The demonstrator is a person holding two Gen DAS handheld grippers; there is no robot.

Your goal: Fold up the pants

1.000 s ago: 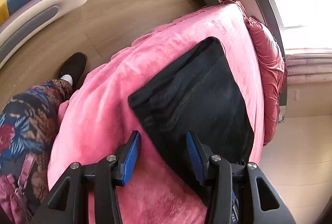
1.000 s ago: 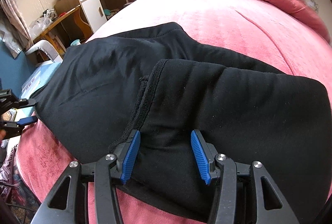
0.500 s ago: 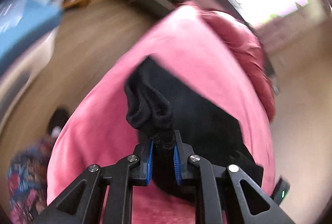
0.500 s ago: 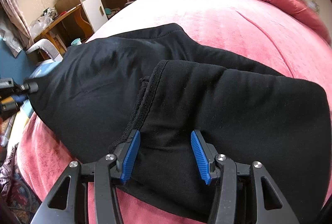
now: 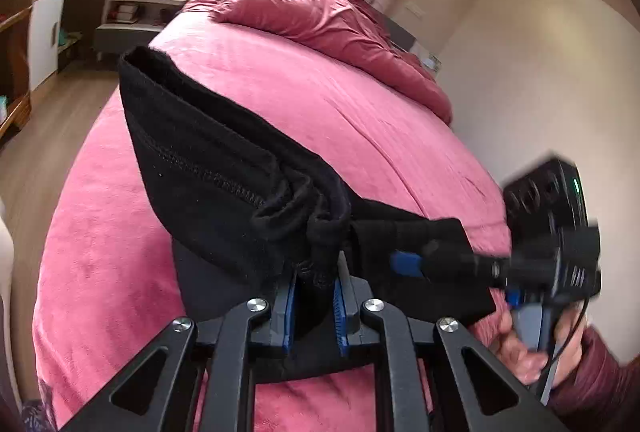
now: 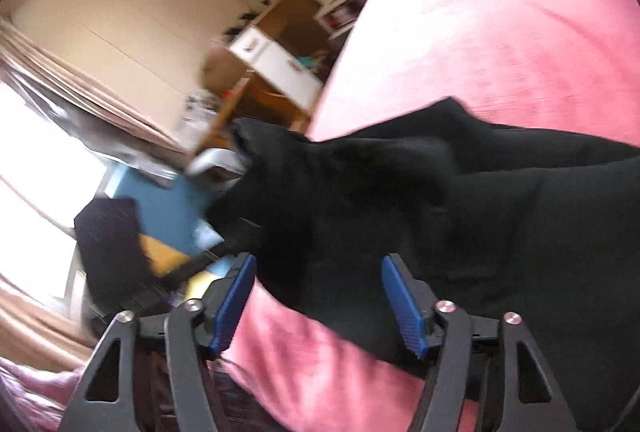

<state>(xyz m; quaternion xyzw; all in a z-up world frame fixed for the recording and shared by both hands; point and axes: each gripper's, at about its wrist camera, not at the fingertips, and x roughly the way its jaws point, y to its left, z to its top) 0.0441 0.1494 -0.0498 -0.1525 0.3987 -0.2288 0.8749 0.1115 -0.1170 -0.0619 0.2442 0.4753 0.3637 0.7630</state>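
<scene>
Black pants [image 5: 208, 167] lie folded on a pink bed [image 5: 360, 103]. My left gripper [image 5: 314, 308] is shut on a bunched edge of the pants and holds it raised above the bed, the cloth draping away to the left. My right gripper [image 6: 320, 302] is open, its blue pads either side of the pants' near edge [image 6: 400, 232], low over the bed. In the left wrist view the right gripper [image 5: 412, 264] reaches in from the right, against the pants' lower layer.
A crumpled red duvet [image 5: 340, 27] lies at the bed's head under a window. A white cabinet [image 5: 44, 23] and low shelf stand left of the bed on wooden floor. The right wrist view is blurred, showing a desk [image 6: 276, 71] and blue furniture beyond the bed edge.
My left gripper closed on the pants' edge and lifted it, swinging round toward the bed's head. My right gripper stayed open and swung left along the pants' near edge.
</scene>
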